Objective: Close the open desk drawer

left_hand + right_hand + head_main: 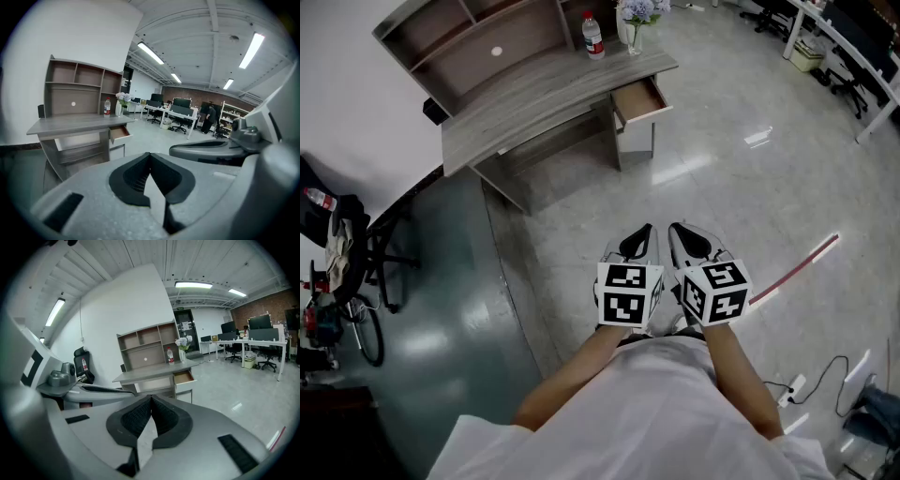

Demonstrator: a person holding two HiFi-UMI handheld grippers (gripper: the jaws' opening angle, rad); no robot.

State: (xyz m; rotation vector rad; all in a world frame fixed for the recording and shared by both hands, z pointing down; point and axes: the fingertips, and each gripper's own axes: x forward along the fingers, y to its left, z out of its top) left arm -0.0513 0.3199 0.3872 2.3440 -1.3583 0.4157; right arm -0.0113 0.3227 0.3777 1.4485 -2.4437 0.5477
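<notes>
A grey wooden desk (534, 98) with a shelf hutch stands against the white wall, far ahead of me. Its top drawer (639, 100) at the right end is pulled out, showing a brown inside; the same open drawer appears in the left gripper view (119, 133) and the right gripper view (183, 377). My left gripper (643, 230) and right gripper (678, 228) are held side by side close to my body, well short of the desk. Both have their jaws shut with the tips touching and nothing between them.
A water bottle (592, 36) and a vase of flowers (636, 19) stand on the desktop. A dark office chair (347, 253) sits at the left by the wall. Red tape (802, 262) and cables (825, 384) lie on the floor at the right. Office desks and chairs (176, 115) fill the far room.
</notes>
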